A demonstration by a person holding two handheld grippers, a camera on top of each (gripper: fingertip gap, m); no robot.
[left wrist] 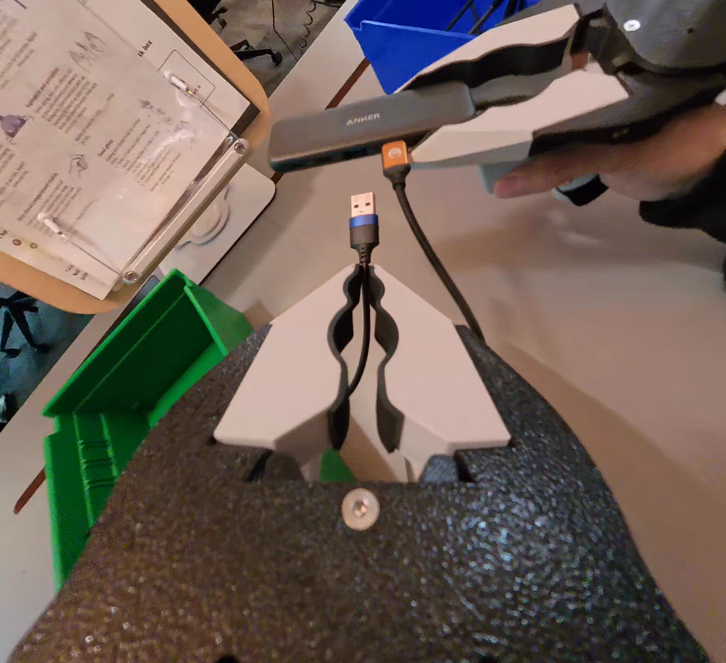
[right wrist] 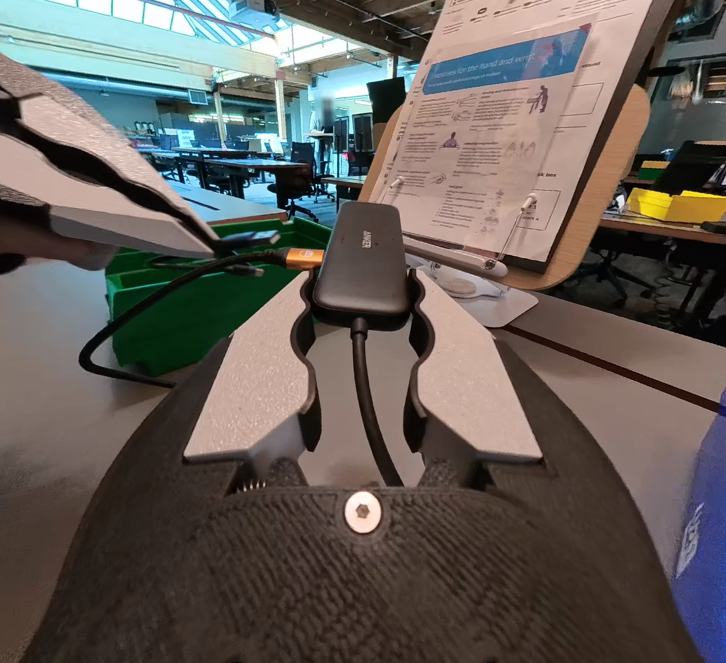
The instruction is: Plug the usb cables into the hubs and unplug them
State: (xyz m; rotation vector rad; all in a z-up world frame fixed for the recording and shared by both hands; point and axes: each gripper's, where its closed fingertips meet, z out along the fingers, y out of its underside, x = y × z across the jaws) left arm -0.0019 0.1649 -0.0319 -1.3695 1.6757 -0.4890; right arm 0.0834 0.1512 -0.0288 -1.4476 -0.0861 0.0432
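Nearest your left lens: the left tongs (left wrist: 364, 271), tips pinched on a thin black cable (left wrist: 367, 314) that runs back between the fingers. Its plug (left wrist: 363, 222), blue collar and bare metal end, sticks out just past the tips, pointing at the hub (left wrist: 369, 131) but not touching it; there is a clear gap.

Your right tongs (right wrist: 361, 292) are clamped on the near end of the dark grey hub (right wrist: 363, 255), one finger on each long side. The hub sits level and extends straight ahead past the tips. Its own black lead (right wrist: 367, 400) drops back between the fingers.

An orange plug (right wrist: 304, 257) is already seated in the hub's side, on the left of the right tongs. Its braided black cable (right wrist: 129, 320) loops down onto the grey table (right wrist: 51, 428).

From the right lens, the left tongs (right wrist: 214, 245) come in from the left, with the blue-collared plug (right wrist: 255, 239) just above the orange one and short of the hub.

A green bin (left wrist: 129, 361) sits left of the left tongs, behind the loose cable in the right view. A blue bin (left wrist: 412, 35) sits beyond the right tongs (left wrist: 451, 122). A tilted stand with a printed sheet (right wrist: 491, 125) is ahead and right of the hub. A hand (left wrist: 613, 169) is under the right tongs.
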